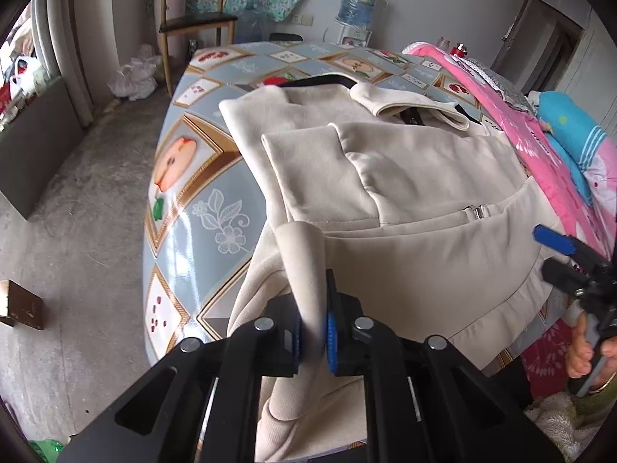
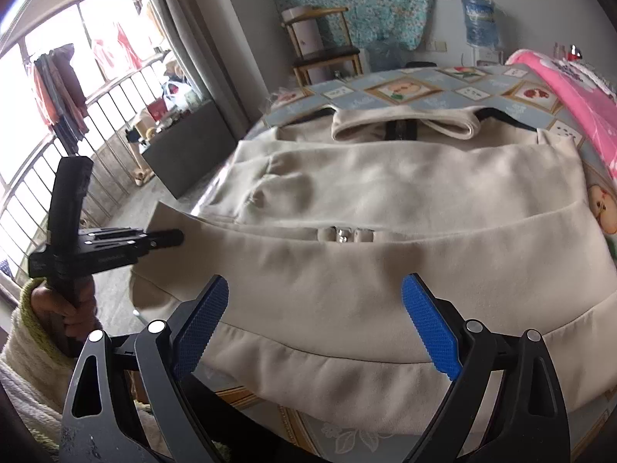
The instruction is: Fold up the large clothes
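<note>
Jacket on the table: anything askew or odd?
The jacket lies off-centre: its near hem droops over the table edge. The left tongs pinch the hem corner; the right tongs are open above the hem. No damage visible.

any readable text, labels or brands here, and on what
No text can be read.
Water jug: label too blurred.
Left hand-held gripper: faint print on its body, too small.
Pink blanket: dark print, blurred.
Tablecloth: only pictures.

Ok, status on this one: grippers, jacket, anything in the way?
Left gripper shut on cream jacket hem. Right gripper open above hem, empty. Pink blanket beside jacket, not blocking.
</note>
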`<state>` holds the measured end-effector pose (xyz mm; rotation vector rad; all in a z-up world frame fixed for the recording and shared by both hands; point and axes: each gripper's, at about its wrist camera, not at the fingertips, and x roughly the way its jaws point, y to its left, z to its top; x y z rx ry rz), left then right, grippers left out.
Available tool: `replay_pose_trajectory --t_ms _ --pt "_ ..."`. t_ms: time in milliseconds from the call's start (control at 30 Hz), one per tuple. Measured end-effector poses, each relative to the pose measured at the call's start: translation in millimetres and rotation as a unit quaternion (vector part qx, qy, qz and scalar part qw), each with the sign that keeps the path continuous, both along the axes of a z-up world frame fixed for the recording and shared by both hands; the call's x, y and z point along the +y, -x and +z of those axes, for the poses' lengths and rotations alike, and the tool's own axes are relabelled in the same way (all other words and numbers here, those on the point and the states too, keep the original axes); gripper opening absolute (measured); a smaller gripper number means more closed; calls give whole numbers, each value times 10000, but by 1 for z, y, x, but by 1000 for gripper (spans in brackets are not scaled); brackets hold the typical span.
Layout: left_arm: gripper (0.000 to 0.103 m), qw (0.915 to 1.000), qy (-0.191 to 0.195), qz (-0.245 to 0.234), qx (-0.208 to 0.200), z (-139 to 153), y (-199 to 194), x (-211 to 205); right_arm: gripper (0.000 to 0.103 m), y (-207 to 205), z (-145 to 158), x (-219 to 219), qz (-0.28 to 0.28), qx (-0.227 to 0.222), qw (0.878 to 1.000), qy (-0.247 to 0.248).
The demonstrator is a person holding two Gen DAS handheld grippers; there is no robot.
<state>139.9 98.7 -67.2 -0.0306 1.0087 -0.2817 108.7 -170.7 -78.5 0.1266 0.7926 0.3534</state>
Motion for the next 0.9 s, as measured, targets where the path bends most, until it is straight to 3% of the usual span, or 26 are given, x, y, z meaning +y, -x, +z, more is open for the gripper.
replay_pose_trajectory --t_ms 233,533,767,900 --pt "9 9973 -623 9 -395 10 15 -20 89 18 39 1 306 -494 9981 -185" --pt "9 9931 -1091 -6 -418 3 14 -32 89 31 50 4 195 -880 9952 389" --pt "9 9902 -1329 33 -419 0 13 -39 89 37 48 -5 -1 -1170 9857 1209" --pt "9 9878 -1495 69 -425 -5 13 -42 89 34 32 -20 -525 -1375 9571 2494"
